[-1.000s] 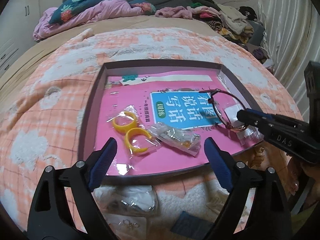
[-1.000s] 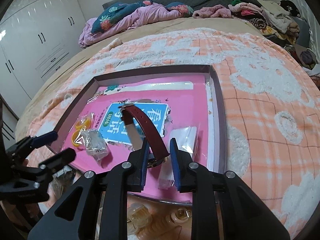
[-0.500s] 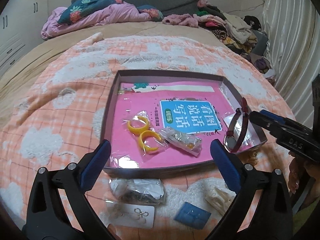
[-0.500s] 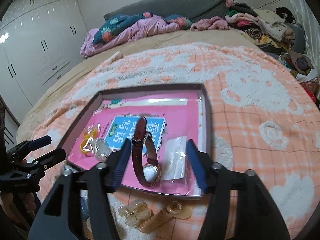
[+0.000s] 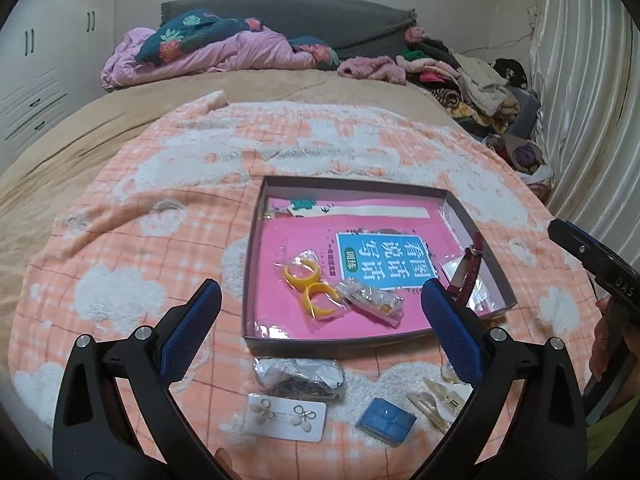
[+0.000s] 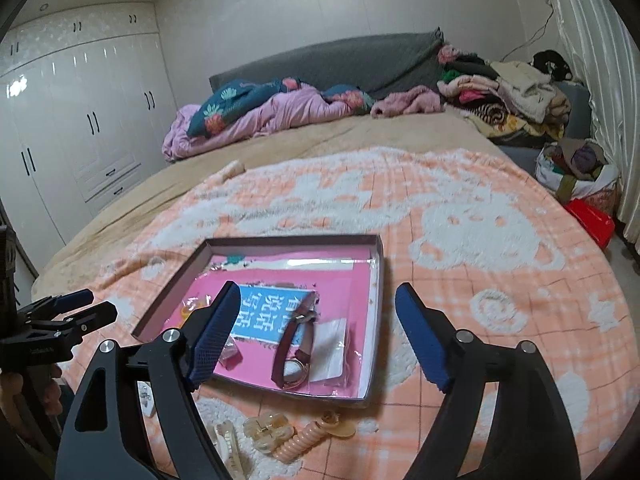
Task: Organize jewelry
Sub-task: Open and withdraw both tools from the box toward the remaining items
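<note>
The shallow box (image 6: pixel 379 264), in the centre of both views, already holds the watch (image 6: pixel 294 354), the yellow rings (image 5: pixel 310 284) and a small bag (image 5: pixel 370 300). The earring card (image 5: pixel 285 416), blue case (image 5: pixel 385 420) and hair clips (image 6: pixel 268 434) remain on the blanket (image 6: pixel 480 240), so perhaps half is left. The right gripper (image 6: pixel 316 332) is opening and holds nothing; the watch lies between its jaws, lower centre. The left gripper (image 5: pixel 320 328) is wide and empty.

Two black handheld grippers, blue-padded fingers

Left gripper (image 5: pixel 320 320) and right gripper (image 6: pixel 320 328) carry silver screws; one side reads, perhaps, "DAS".
</note>
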A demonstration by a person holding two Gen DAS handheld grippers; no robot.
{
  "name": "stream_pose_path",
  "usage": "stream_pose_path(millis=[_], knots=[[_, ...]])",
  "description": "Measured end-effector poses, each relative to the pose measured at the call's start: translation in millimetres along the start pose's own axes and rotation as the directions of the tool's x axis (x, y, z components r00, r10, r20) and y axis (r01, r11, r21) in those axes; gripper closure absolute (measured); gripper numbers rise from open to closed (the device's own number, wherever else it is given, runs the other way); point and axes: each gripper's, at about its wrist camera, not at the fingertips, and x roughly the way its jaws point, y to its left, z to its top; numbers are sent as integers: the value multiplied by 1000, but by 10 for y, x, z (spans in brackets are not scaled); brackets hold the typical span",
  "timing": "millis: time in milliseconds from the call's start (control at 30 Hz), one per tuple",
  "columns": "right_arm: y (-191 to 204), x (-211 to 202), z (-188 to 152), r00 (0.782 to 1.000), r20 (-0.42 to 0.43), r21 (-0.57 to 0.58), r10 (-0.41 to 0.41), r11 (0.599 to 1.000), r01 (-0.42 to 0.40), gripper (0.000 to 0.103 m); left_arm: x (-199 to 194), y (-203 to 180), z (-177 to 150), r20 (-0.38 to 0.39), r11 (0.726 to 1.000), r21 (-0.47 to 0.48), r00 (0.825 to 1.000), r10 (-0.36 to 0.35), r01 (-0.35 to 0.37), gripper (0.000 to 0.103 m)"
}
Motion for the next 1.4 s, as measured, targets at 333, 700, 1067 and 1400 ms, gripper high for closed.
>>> stream_pose_path(millis=[333, 700, 1067, 1400], knots=[[95, -363, 41, 998, 67, -24, 18, 1000, -16, 21, -336, 68, 24, 59, 1000, -14, 998, 2, -2, 10], [206, -726, -6, 993, 113, -38, 37, 999, -32, 17, -614, 124, -38, 96, 1000, -19, 995, 17, -15, 10], [414, -929, -78, 992, 117, -68, 53, 997, -45, 12, -812, 180, -113, 121, 999, -17, 992, 37, -35, 10], [592, -919, -213, 996, 73, -105, 51, 994, -43, 8, -781, 198, -323, 88, 999, 12, 995, 52, -53, 10]])
